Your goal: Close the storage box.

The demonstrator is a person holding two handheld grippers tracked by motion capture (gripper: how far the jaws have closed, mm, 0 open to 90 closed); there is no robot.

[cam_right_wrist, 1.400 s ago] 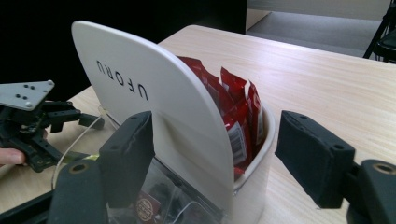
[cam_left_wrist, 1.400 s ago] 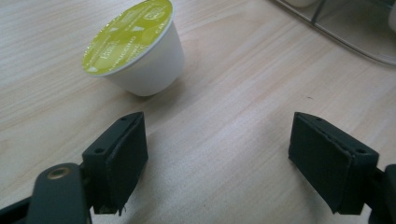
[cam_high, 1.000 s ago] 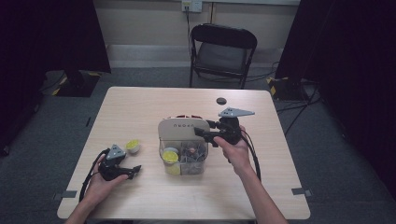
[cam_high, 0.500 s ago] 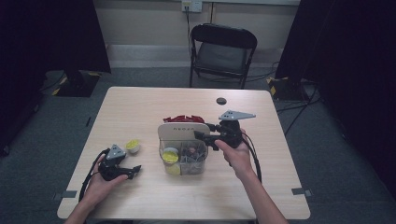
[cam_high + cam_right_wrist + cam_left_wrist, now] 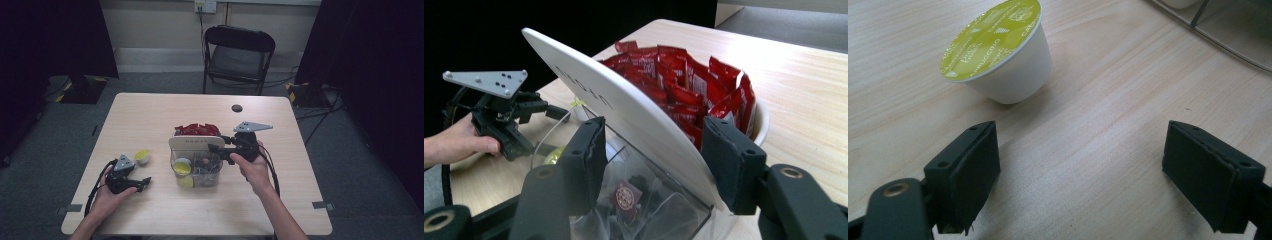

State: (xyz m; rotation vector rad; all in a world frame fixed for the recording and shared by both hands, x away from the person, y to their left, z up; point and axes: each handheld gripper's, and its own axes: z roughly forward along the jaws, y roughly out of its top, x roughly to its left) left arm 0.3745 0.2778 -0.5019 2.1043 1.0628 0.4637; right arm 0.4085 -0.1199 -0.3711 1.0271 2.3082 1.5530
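Note:
A clear compartment box [image 5: 199, 172] stands mid-table, and its white lid [image 5: 194, 142] is tipped up on edge. My right gripper [image 5: 214, 149] is shut on that lid [image 5: 624, 107], one jaw on each face of it [image 5: 659, 150]. Behind the lid lie red packets [image 5: 689, 82] in a white bowl [image 5: 760, 122]. A yellow-topped capsule [image 5: 182, 166] sits inside the box. My left gripper [image 5: 145, 183] rests open on the table at the near left. A loose white capsule with a yellow-green foil top [image 5: 998, 50] lies just ahead of its jaws [image 5: 1080, 170], untouched.
A small black round object [image 5: 237, 108] lies near the table's far edge. A black folding chair [image 5: 239, 50] stands behind the table. Bare tabletop [image 5: 300, 200] stretches at the near right.
The white lid has swung up from lying flat over the box, uncovering the red packets, while my right gripper drew slightly right. My left gripper has stayed put.

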